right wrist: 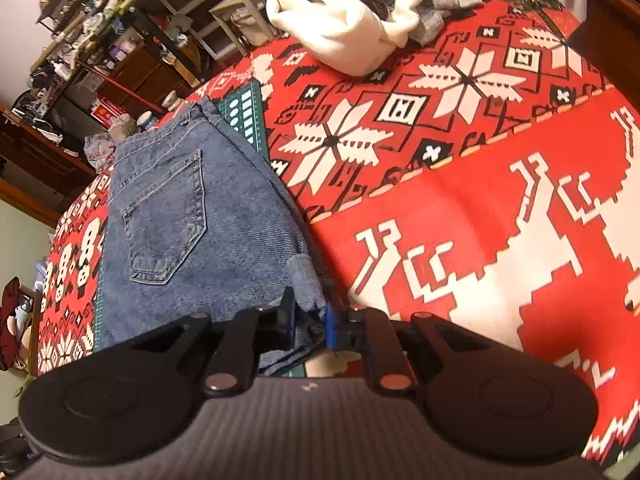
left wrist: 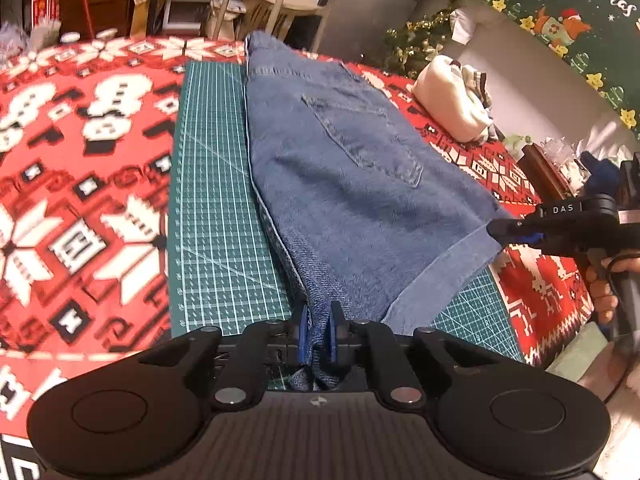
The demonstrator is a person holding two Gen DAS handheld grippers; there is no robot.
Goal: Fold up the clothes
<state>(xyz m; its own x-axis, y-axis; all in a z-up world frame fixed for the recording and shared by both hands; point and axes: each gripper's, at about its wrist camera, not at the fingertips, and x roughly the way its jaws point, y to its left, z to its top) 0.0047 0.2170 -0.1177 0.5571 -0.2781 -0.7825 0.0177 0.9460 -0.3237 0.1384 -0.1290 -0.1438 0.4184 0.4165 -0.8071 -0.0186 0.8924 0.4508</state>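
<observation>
The denim shorts (left wrist: 352, 184) lie halved lengthwise, back pocket up, on the green mat (left wrist: 208, 200) over the red surface (left wrist: 80, 152); the left hand-held gripper (left wrist: 319, 332) is clamped on the crotch-side hem corner, the right hand-held gripper (right wrist: 310, 320) on the cuffed outer corner; seemingly mid-fold; both corners should next travel together toward the waistband, kept level.

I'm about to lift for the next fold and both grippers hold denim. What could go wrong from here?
1. The right gripper pinches only the cuffed hem corner of the denim shorts; it may slip out.
2. The left gripper clamps bunched layers, so one could drop.
3. Dragging could shift the shorts off the cutting mat.
</observation>
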